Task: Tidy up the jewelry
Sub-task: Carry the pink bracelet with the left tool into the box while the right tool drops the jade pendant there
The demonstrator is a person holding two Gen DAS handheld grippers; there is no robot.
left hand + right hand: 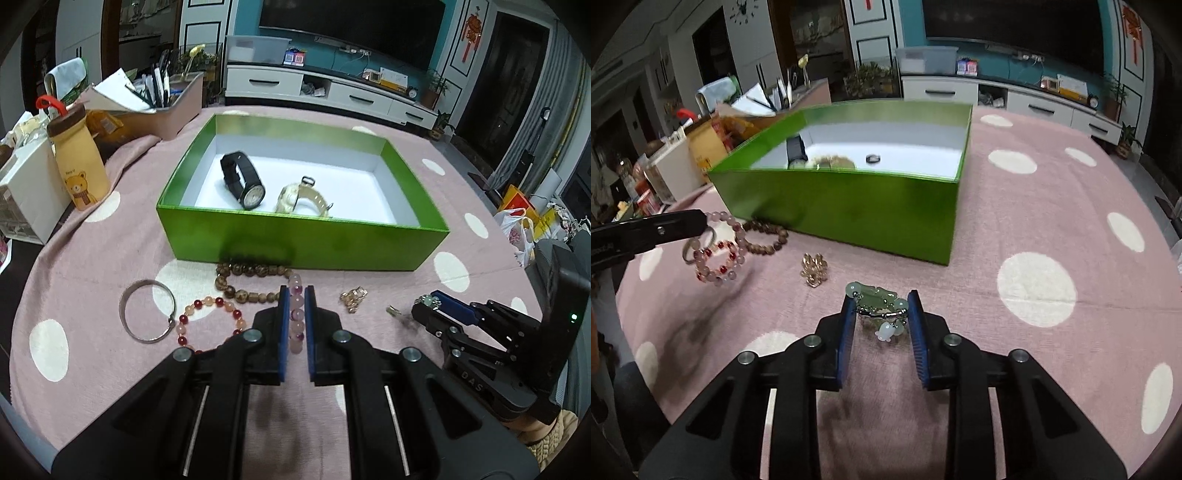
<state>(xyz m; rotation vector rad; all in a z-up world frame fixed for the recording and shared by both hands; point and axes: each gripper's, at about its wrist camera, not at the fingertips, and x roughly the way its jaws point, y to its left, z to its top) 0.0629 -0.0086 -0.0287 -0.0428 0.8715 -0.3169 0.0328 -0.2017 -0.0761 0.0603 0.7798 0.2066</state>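
A green box (295,243) holds a black watch (242,179) and a pale watch (301,199). My left gripper (296,291) is shut on a pink bead bracelet (297,314) and holds it above the cloth; it also shows in the right wrist view (716,269), hanging. My right gripper (881,295) is shut on a green jade bracelet (882,308) just over the cloth. On the cloth lie a red-and-pink bead bracelet (207,306), a brown bead bracelet (251,280), a silver bangle (146,312) and a gold brooch (352,299).
The pink polka-dot tablecloth (92,258) covers the table. A yellow bear bottle (79,162), a white box (29,192) and a pen-filled organizer (162,107) stand at the far left. A TV cabinet (332,92) stands beyond the table.
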